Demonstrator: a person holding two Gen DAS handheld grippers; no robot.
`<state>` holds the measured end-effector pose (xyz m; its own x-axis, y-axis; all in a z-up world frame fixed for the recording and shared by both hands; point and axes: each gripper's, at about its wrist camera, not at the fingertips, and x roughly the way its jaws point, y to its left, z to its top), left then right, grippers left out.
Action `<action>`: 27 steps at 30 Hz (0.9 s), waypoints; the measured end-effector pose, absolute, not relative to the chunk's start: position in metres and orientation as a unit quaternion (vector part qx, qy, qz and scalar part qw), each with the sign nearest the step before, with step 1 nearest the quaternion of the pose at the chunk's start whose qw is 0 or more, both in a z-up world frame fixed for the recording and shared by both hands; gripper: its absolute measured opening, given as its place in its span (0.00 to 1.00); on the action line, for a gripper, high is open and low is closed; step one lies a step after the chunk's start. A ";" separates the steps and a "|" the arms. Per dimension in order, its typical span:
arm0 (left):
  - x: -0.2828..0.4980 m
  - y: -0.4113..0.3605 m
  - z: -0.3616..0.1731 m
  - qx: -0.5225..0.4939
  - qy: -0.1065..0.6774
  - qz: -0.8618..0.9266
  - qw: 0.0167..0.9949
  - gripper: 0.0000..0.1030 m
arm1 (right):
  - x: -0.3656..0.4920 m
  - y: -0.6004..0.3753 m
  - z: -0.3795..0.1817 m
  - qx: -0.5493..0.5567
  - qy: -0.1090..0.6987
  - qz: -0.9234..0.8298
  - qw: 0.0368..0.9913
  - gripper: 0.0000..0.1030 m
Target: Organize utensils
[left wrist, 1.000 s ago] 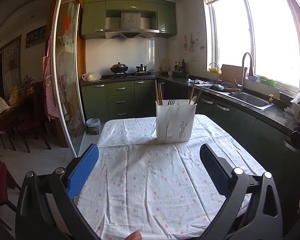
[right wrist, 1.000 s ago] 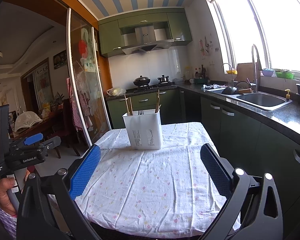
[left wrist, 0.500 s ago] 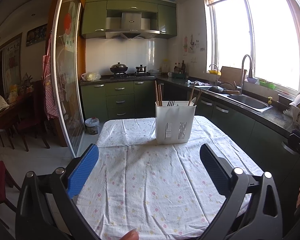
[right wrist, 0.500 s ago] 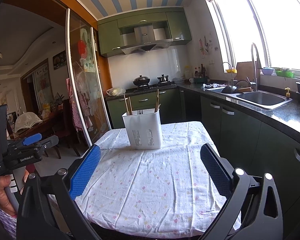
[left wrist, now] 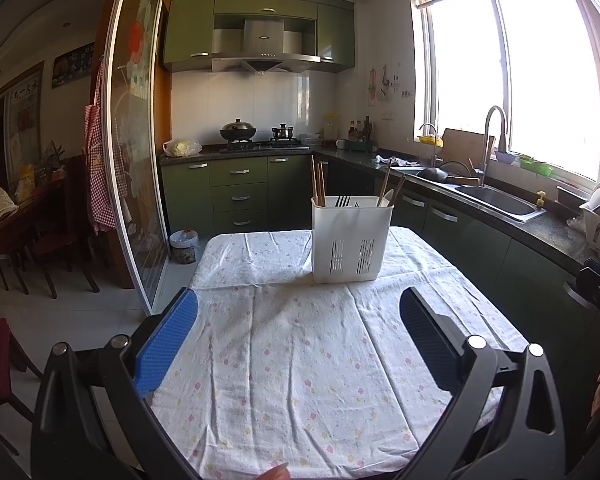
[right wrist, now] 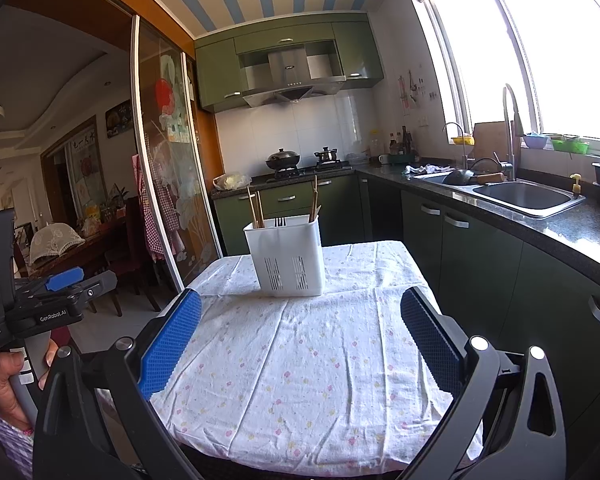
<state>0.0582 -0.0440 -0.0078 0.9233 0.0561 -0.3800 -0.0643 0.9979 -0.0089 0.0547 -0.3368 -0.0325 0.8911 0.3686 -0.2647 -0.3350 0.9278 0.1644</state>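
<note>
A white slotted utensil holder stands upright at the far end of the table; it also shows in the right wrist view. Brown chopsticks stand in its left part, dark fork tines in the middle, and more chopsticks with a white spoon on the right. My left gripper is open and empty, held above the near half of the floral tablecloth. My right gripper is open and empty too, well short of the holder. The left gripper's body shows at the far left of the right wrist view.
The table carries only the holder. A dark counter with a sink runs along the right. Green cabinets and a stove with a wok are behind. A glass sliding door and dining chairs stand left.
Both grippers have drifted only slightly; the view of the holder has barely shifted. Both stay open and empty.
</note>
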 end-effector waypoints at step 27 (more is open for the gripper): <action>0.063 -0.042 -0.011 -0.015 0.208 0.016 0.978 0.93 | 0.057 -0.333 -0.041 0.059 0.151 0.178 0.971 0.96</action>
